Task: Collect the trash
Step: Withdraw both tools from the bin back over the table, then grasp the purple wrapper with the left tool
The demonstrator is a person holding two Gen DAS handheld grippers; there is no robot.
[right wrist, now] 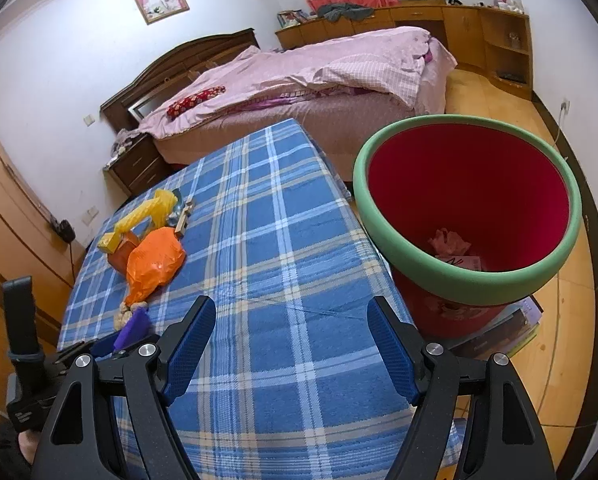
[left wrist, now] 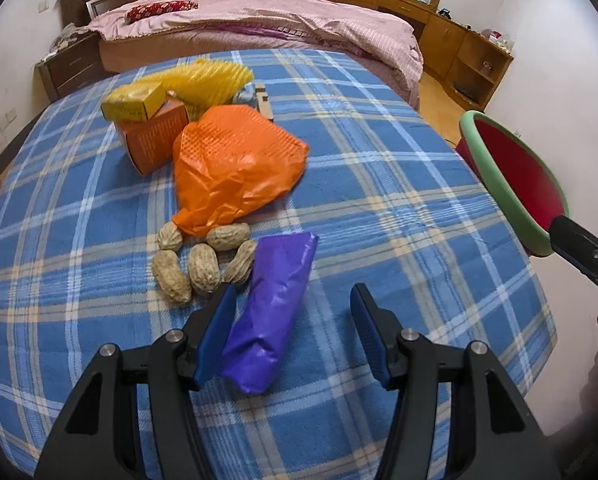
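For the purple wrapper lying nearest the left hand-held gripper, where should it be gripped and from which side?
Grip the purple wrapper across its narrow width near the middle, coming down from above. It lies flat and elongated, roughly in line with the open left hand-held gripper, so the fingers can straddle it. The left finger is already beside it; peanuts crowd its far left side, so stay toward the near half.

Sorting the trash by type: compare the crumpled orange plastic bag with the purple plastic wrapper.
The crumpled orange plastic bag is bigger and puffed into a wide lump; the purple plastic wrapper is a narrow flattened roll. The orange bag lies beyond the peanuts; the purple wrapper lies between the left gripper fingers. Both are thin plastic on the checked blanket.
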